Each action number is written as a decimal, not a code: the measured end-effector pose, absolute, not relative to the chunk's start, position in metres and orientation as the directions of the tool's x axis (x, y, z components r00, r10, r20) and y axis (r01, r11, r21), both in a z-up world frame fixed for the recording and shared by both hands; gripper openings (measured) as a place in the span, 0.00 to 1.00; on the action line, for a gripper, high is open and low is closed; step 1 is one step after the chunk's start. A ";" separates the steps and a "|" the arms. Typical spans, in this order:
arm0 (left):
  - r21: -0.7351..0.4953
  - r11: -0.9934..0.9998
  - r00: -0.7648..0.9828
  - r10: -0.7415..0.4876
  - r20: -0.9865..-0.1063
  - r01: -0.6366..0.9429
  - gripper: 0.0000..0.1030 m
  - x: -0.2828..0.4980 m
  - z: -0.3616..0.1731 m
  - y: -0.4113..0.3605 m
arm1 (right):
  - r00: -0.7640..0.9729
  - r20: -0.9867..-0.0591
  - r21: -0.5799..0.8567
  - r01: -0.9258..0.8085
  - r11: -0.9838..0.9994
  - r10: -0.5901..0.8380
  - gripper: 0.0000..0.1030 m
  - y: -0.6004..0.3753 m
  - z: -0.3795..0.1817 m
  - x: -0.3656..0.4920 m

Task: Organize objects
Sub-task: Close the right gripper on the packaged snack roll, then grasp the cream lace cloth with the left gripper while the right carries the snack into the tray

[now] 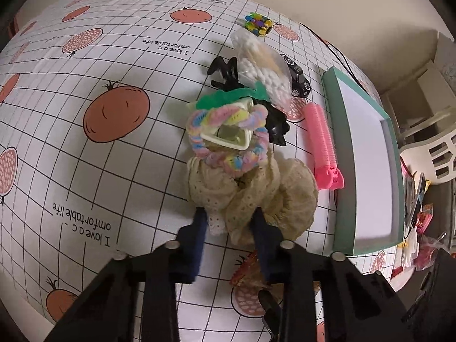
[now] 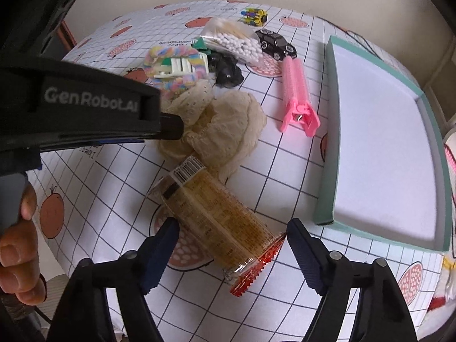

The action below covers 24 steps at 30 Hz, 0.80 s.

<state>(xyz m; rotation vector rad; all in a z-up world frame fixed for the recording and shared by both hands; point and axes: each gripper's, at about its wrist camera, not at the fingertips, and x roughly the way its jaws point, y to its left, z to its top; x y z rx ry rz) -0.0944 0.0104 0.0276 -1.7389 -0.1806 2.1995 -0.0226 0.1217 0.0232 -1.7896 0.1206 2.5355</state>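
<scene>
A cream lace scrunchie [image 1: 256, 193] [image 2: 228, 131] lies mid-table. My left gripper [image 1: 229, 219] [image 2: 171, 125] is shut on its near fold, blue fingers pressed into the fabric. A clear brown snack packet [image 2: 216, 213] [image 1: 248, 268] with a red crimped end lies on the cloth, nearer than the scrunchie. My right gripper [image 2: 232, 228] is open, one finger on either side of the packet and neither touching it. To the right stands a green box [image 2: 325, 171] [image 1: 339, 131] with a bare white inside.
Beyond the scrunchie lie a pastel fuzzy ring [image 1: 199, 142] around a cream claw clip [image 1: 230, 139], a black clip [image 2: 228, 71], a cotton swab bag [image 2: 236, 42], a black toy car [image 2: 275, 42] and a colourful toy [image 1: 258, 24]. A pink roller clip [image 2: 296, 91] lies beside the box. A hand [image 2: 20, 242] is at left.
</scene>
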 end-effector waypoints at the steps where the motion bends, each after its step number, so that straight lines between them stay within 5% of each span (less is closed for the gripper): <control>1: -0.300 -0.936 -0.199 0.334 -0.921 -0.181 0.27 -0.094 0.028 0.011 | -0.332 -0.943 0.049 -0.074 -0.996 -0.021 0.75 0.123 0.023 -0.023; 7: -0.316 -0.931 -0.178 0.347 -0.921 -0.182 0.15 -0.096 0.024 0.009 | -0.326 -0.945 0.055 -0.057 -0.997 -0.033 0.70 0.131 0.021 -0.027; 12: -0.328 -0.926 -0.169 0.359 -0.918 -0.190 0.10 -0.096 0.023 0.008 | -0.333 -0.939 0.101 -0.036 -0.994 -0.083 0.54 0.140 0.023 -0.029; 24: -0.371 -0.905 -0.243 0.415 -0.877 -0.209 0.08 -0.096 0.048 0.006 | -0.386 -0.911 0.168 -0.023 -0.986 -0.146 0.49 0.170 0.036 -0.037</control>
